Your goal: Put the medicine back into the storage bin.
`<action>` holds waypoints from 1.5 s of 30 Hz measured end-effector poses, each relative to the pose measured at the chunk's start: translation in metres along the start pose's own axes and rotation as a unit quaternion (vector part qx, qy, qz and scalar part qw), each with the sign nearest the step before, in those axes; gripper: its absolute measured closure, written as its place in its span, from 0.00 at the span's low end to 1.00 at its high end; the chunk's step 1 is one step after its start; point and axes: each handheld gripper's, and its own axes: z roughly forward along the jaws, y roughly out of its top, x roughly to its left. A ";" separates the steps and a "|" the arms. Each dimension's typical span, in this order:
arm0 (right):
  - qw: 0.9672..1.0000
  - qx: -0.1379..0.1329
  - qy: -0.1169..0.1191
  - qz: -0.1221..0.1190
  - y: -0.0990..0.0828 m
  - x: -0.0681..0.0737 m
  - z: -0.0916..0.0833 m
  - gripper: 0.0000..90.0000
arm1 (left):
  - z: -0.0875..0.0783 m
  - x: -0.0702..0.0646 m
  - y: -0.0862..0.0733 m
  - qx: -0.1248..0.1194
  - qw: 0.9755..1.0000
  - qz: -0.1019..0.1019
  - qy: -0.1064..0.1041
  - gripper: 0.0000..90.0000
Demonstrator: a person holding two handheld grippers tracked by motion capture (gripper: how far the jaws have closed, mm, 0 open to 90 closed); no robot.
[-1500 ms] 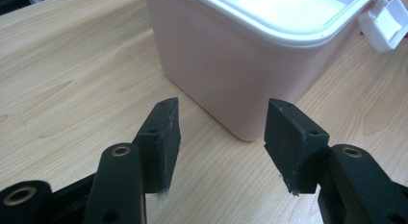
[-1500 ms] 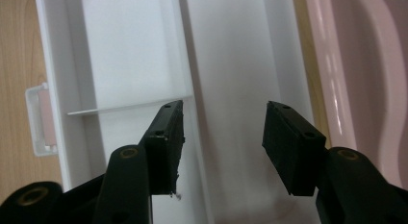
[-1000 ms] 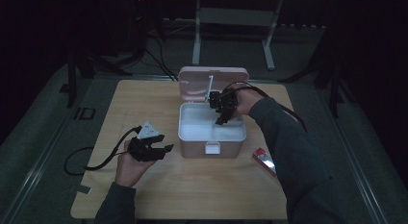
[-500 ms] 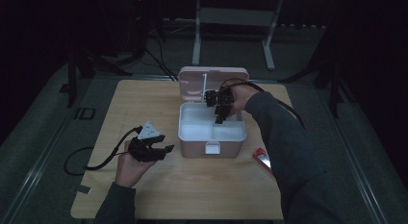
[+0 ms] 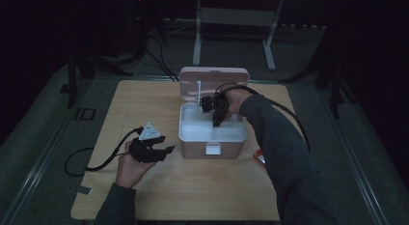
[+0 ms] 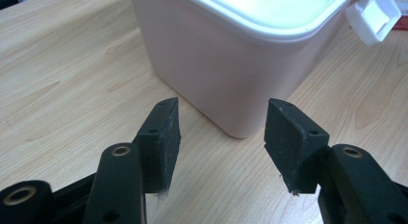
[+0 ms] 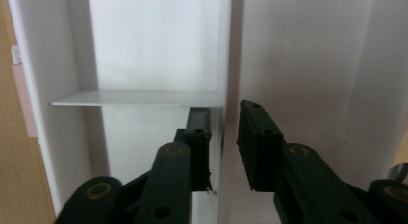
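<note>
A pink storage box (image 5: 212,138) was seen standing near the middle of the wooden bench (image 5: 144,196), its lid (image 5: 213,79) swung up and back at the far side, and a white latch (image 5: 212,148) hanging on its near wall.

The right gripper (image 5: 216,119) was held down into the open box at its far right part. In the right gripper view, the gripper's jaws were set on either side of a thin white wall (image 7: 224,56) standing upright inside the box, with a flat white divider (image 7: 139,98) running off to one side of it. The jaws had just been closing, with that wall between them; narrow gaps were left at both pads, so no firm grip on it could be made out.

The left gripper (image 5: 163,151) was held low over the bench just beside the box's near left corner, pointed toward it. In the left gripper view its jaws were spread wide with nothing between them, and the rounded pink corner of the box (image 6: 231,80) was seen just beyond the fingertips, apart from them.

A small red object (image 5: 259,158) was seen lying on the bench by the box's right side, partly hidden by the right sleeve.
</note>
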 end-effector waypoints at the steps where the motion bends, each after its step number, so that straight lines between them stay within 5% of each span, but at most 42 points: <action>1: 1.000 0.003 0.004 0.000 0.001 0.000 0.001 0.86 | 0.000 0.000 0.000 0.001 1.000 0.000 0.000 0.52; 12: 1.000 0.013 0.018 0.003 0.004 -0.004 0.007 0.98 | 0.001 0.001 -0.001 0.001 1.000 -0.002 -0.001 0.52; 27: 1.000 0.004 0.007 0.001 0.001 0.000 0.003 0.99 | 0.001 0.001 -0.002 0.001 1.000 0.000 0.000 0.52; 37: 1.000 -0.024 0.000 -0.006 -0.006 0.001 -0.010 0.99 | 0.001 0.001 -0.002 0.000 1.000 -0.001 0.001 0.52; 41: 0.998 -0.063 -0.015 -0.012 -0.017 0.008 -0.029 0.99 | 0.001 0.001 -0.002 0.000 1.000 -0.002 0.001 0.52; 45: 0.997 -0.070 -0.021 -0.008 -0.035 0.016 -0.042 0.99 | 0.000 0.001 -0.002 0.000 1.000 -0.002 0.001 0.52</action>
